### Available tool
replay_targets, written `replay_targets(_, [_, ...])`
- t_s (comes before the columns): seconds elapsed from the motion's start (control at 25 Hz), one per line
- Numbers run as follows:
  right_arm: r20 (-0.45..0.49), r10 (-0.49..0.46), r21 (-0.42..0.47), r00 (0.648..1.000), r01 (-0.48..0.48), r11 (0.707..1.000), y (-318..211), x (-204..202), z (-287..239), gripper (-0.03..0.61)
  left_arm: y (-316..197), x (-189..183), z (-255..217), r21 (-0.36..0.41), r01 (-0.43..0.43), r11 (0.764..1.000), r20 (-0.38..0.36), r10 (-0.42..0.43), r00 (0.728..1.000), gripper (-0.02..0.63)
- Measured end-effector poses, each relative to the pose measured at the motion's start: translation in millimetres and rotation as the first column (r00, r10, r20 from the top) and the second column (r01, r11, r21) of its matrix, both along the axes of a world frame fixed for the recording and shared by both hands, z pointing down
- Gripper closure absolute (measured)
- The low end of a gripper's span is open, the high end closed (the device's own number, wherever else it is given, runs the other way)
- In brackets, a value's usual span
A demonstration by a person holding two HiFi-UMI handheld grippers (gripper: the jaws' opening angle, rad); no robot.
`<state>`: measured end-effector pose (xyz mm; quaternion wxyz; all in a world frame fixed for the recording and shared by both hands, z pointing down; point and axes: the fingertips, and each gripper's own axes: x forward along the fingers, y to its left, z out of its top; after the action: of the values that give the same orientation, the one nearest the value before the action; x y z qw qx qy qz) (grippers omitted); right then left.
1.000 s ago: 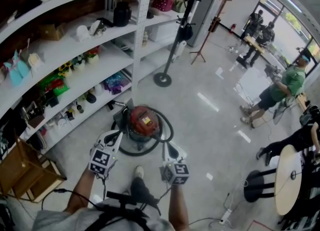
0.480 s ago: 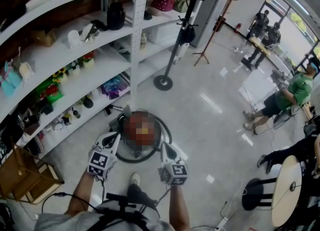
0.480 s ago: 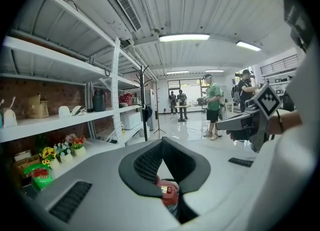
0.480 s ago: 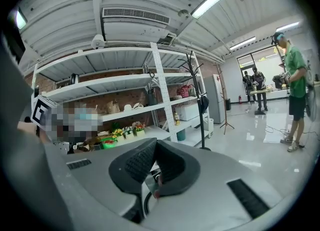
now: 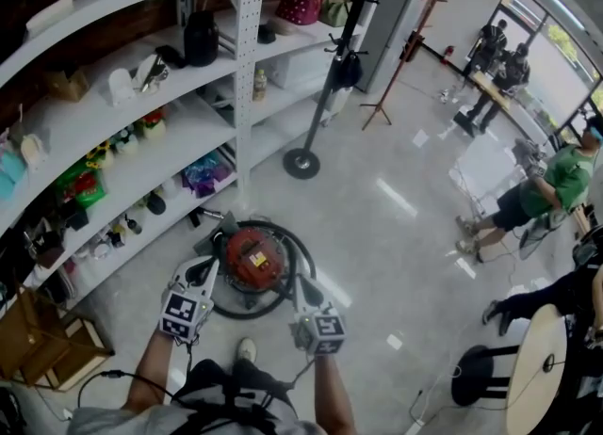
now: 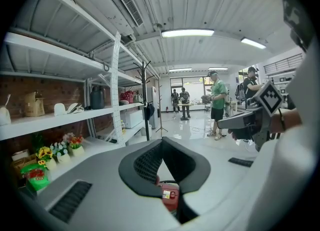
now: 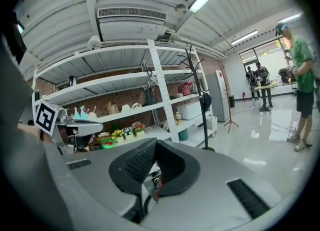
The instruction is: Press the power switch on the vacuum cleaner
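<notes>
**Switch not yet pressed; both grippers hover short of the vacuum.**
The left gripper (image 5: 207, 271) and right gripper (image 5: 301, 284) have their jaws closed on nothing. The red vacuum cleaner (image 5: 252, 259) sits on the floor between and beyond their tips, apparently untouched. The reach and the press are left to do.

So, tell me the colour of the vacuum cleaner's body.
Red. The vacuum cleaner shows best in the head view.

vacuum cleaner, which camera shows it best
The head view: the red vacuum cleaner sits in plain sight on the floor, its hose looped round it. The left gripper view shows only a small red patch past its jaws; the right gripper view shows barely a red sliver.
</notes>
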<state>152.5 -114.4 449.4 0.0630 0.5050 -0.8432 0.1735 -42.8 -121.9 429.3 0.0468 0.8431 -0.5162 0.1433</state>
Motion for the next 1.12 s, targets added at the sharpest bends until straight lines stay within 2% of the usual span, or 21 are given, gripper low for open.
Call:
replay_targets(0.28, [-0.006,-0.011,-0.005,1.0,0.011,1.0,-24.6,-1.5,3.2,0.566,-27.5,3.5,3.3,0.004,-0.003,1.0,0.014,0.003,1.0,0.607])
replay_targets(0.6, [0.013,-0.03,-0.05,0.999,0.031,0.998,-33.0,-32.9,27.0,0.566,-41.4,-4.6,26.7,-0.025,-0.038,0.999,0.025,0.039,0.999,0.607])
replay_targets(0.76, [0.006,-0.043,-0.087,0.999,0.044,0.995,-35.1,-46.3,48.2,0.566,-42.1,-6.8,49.9,-0.052,-0.058,0.997,0.012,0.059,0.998,0.607])
replay_targets(0.92, [-0.008,-0.048,-0.129,0.999,0.047,0.991,-36.9,-54.1,72.2,0.566,-40.5,-12.5,77.0,-0.078,-0.104,0.991,0.036,0.107,0.994,0.607])
replay_targets(1.12, [-0.038,-0.061,-0.157,0.997,0.054,0.986,-43.3,-60.6,100.0,0.566,-43.6,-26.8,109.2,-0.121,-0.089,0.989,0.038,0.094,0.995,0.607])
